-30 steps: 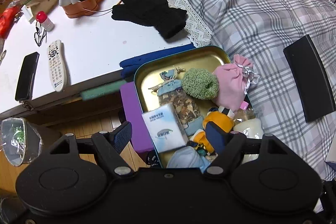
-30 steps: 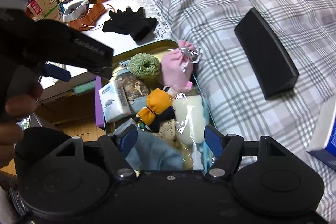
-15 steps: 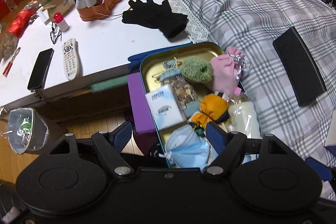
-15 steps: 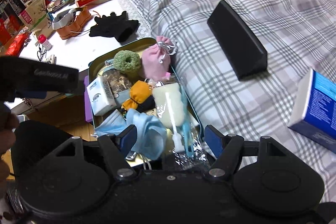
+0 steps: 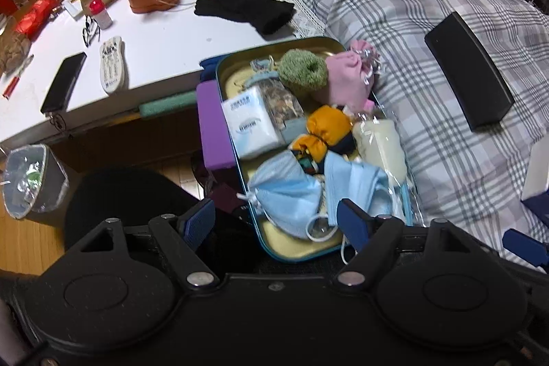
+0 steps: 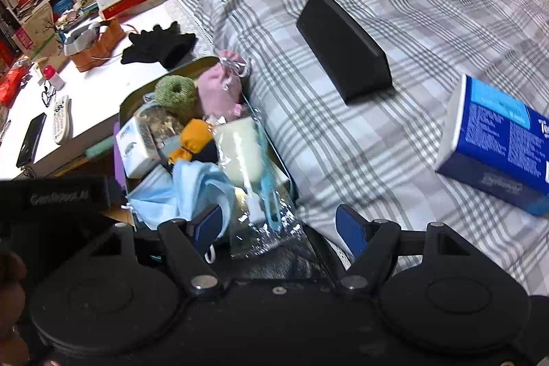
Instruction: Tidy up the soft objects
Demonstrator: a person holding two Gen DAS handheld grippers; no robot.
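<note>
While my left gripper point(image 5: 274, 222) and right gripper point(image 6: 278, 225) both hang with jaws apart and nothing between the pads, the tin tray point(image 5: 302, 254) sits between the white table's point(image 5: 154, 50) near edge on the left and the plaid bedcover point(image 6: 343, 139) on the right. One green scrunchie point(image 5: 302, 72), one pink pouch point(image 5: 346, 81), one tissue pack point(image 5: 248, 126) and two blue face masks point(image 5: 284, 191) crowd it; right of it, bedcover lies bare.

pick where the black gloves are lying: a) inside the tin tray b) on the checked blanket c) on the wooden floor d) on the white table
d, the black gloves lie on the white table, beyond the far end of the tin tray and beside the checked blanket.
</note>
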